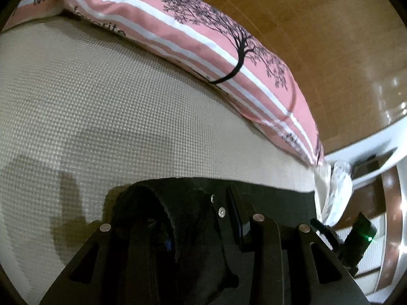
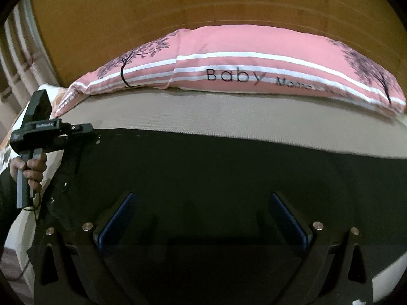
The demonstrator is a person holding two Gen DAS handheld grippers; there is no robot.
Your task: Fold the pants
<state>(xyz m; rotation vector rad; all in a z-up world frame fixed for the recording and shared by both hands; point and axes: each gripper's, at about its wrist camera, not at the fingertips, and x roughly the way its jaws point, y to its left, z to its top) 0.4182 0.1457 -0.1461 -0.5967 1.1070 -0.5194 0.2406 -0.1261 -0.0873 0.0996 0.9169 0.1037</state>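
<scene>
Black pants (image 2: pixel 203 178) lie spread flat across a beige textured bed cover (image 2: pixel 229 114). In the right wrist view my right gripper (image 2: pixel 203 218) is open, its blue-padded fingers (image 2: pixel 117 218) wide apart just above the dark fabric. At the left of that view my left gripper (image 2: pixel 95 133), held by a hand, sits at the waist end of the pants. In the left wrist view the left gripper (image 1: pixel 198 216) is shut on a bunched fold of the pants (image 1: pixel 178 203) at the waistband, with metal rivets showing.
A long pink striped pillow with tree prints (image 2: pixel 241 63) lies along the far side of the bed against a wooden headboard (image 2: pixel 178 5); it also shows in the left wrist view (image 1: pixel 203 30). White furniture (image 1: pixel 368 157) stands beyond the bed's right edge.
</scene>
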